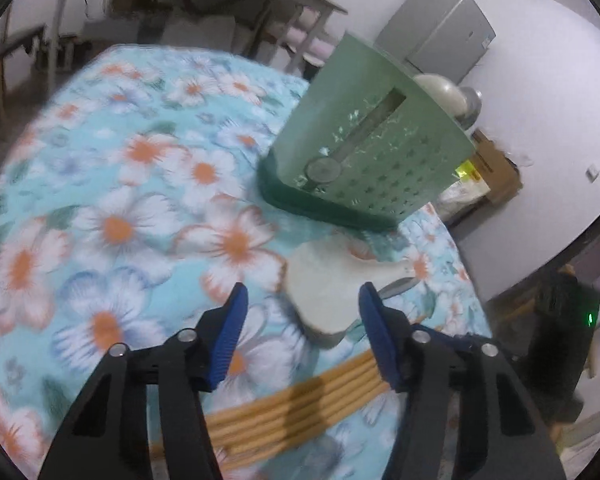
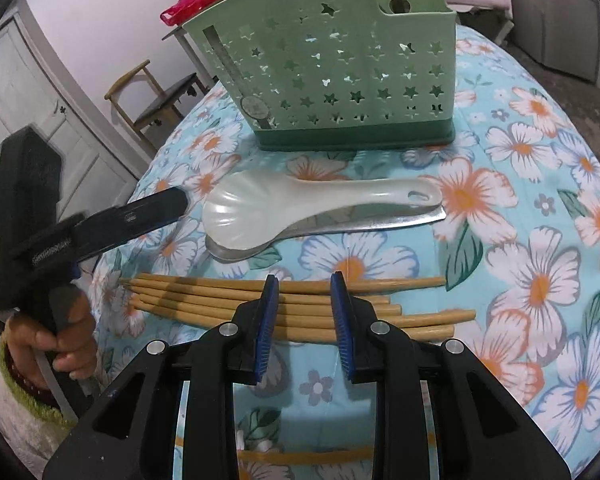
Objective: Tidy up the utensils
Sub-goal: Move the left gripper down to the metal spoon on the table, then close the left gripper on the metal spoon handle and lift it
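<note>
A green utensil holder (image 2: 340, 76) with star holes stands upright at the far side of the flowered table; it also shows in the left wrist view (image 1: 364, 152). A white rice spoon (image 2: 284, 208) lies on a metal spoon (image 2: 372, 224) in front of it. Several bamboo chopsticks (image 2: 300, 308) lie side by side nearer me. My right gripper (image 2: 305, 284) is open just above the chopsticks, empty. My left gripper (image 1: 300, 296) is open and empty, above the white spoon's bowl (image 1: 324, 292) and the chopsticks (image 1: 300, 404). It shows at the left of the right wrist view (image 2: 156, 204).
The table wears a blue cloth with white and orange flowers (image 2: 540, 240). A wooden chair (image 2: 156, 96) stands past the table's left edge. A grey cabinet (image 1: 440, 28) and cardboard boxes (image 1: 496, 168) stand by the wall. Another chopstick (image 2: 300, 456) lies under my right gripper.
</note>
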{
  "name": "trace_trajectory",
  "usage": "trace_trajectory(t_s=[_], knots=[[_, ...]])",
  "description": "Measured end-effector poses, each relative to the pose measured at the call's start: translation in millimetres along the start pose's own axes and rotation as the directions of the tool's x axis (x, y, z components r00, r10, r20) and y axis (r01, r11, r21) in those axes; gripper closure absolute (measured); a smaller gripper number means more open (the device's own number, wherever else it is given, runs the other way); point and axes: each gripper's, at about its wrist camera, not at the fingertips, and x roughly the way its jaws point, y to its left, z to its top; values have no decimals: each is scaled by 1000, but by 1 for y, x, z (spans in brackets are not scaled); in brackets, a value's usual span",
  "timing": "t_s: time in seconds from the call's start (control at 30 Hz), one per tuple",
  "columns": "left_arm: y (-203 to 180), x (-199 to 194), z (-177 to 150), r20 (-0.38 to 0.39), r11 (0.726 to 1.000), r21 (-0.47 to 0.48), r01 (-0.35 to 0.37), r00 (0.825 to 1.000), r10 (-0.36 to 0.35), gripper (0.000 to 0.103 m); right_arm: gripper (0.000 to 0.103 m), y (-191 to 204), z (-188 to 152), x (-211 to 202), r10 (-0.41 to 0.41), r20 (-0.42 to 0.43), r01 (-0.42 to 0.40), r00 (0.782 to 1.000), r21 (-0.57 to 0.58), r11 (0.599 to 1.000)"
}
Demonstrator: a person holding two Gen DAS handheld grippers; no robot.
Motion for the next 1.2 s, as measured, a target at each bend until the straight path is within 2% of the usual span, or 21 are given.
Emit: trace_trajectory(t_s=[0.03,0.1,0.13,0.2,0.23,0.4,0.53,0.67,0.73,0.77,0.8,0.9,0.97,1.03,1.1,1.2], knots=[[2,13,4,-41,1000,-23,-10,999,9,58,78,1,1,1,-1,0,1,1000,1,1000],[6,24,7,-73,998,-60,-13,997,8,72,77,1,1,0,3,1,-3,1000,4,1000],[8,27,9,-70,996,-88,1,998,-8,74,78,0,0,0,6,2,-6,1000,7,1000],[11,30,12,-68,992,-124,33,997,-42,91,78,0,0,1,9,3,-9,1000,9,1000],[13,30,13,-65,989,-141,49,996,-59,95,77,0,-1,1,10,4,-10,1000,9,1000],[20,16,19,17,979,-182,89,996,-87,100,78,0,-1,-2,6,4,-6,1000,1,1000],[34,-3,25,99,970,-226,86,993,-64,101,77,5,-1,-1,-17,5,17,1000,-37,999],[53,-11,27,147,958,-285,28,989,15,99,70,20,1,2,-24,-8,23,1000,-134,991],[63,-11,26,136,948,-317,-11,989,57,90,70,28,1,3,-32,-3,31,999,-175,984],[67,-11,24,124,941,-337,-20,990,65,77,70,30,1,4,-36,-2,35,999,-186,982],[69,-13,22,122,937,-350,-19,990,66,70,70,32,1,6,-38,-1,37,999,-194,980],[67,-29,11,156,939,-343,-18,985,76,69,69,33,0,9,-39,-5,38,999,-190,981],[62,-37,5,177,947,-322,3,983,57,69,69,33,0,9,-37,-6,35,999,-183,982],[50,-36,1,163,959,-274,68,986,-23,69,69,31,1,10,-34,-5,33,999,-172,984],[34,-22,0,78,969,-219,116,992,-101,69,69,28,2,10,-26,-5,25,1000,-155,988],[23,-3,-4,-3,965,-214,153,988,-157,69,69,23,3,8,-20,-5,19,1000,-129,991]])
